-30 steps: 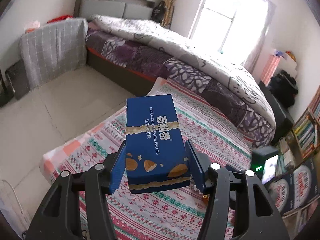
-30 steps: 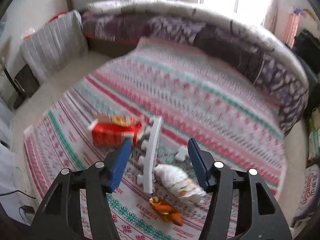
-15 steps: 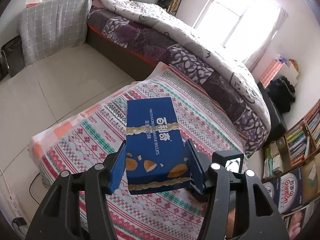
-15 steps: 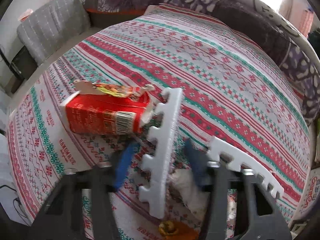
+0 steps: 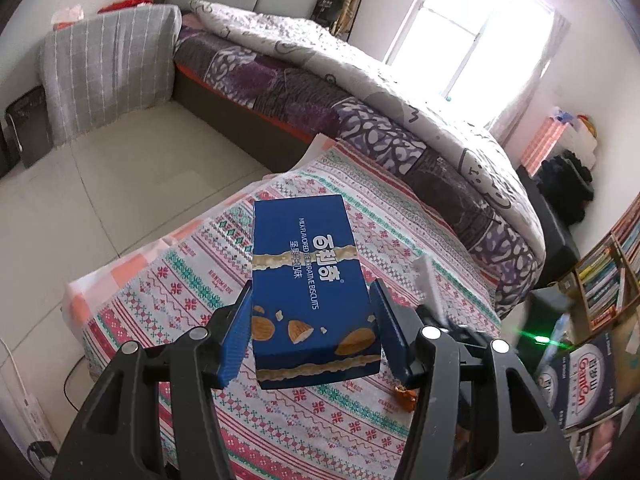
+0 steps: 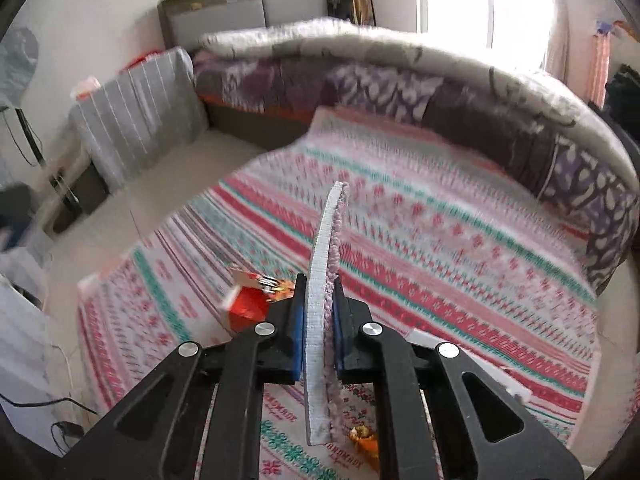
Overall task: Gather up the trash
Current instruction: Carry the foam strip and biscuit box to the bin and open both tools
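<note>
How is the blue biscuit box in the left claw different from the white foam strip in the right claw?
The blue biscuit box is a broad printed carton; the white foam strip is thin, plain and slightly bowed. The box shows its wide face to the camera, while the strip stands edge-on. The left claw is spread wide around the box; the right claw is pinched narrow on the strip. Both are held above the patterned blanket.

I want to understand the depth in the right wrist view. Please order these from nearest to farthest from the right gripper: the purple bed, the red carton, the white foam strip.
1. white foam strip: clamped edge-on in the right gripper.
2. red carton: on the patterned blanket, just left of the fingers.
3. purple bed: across the back, beyond the blanket.
</note>
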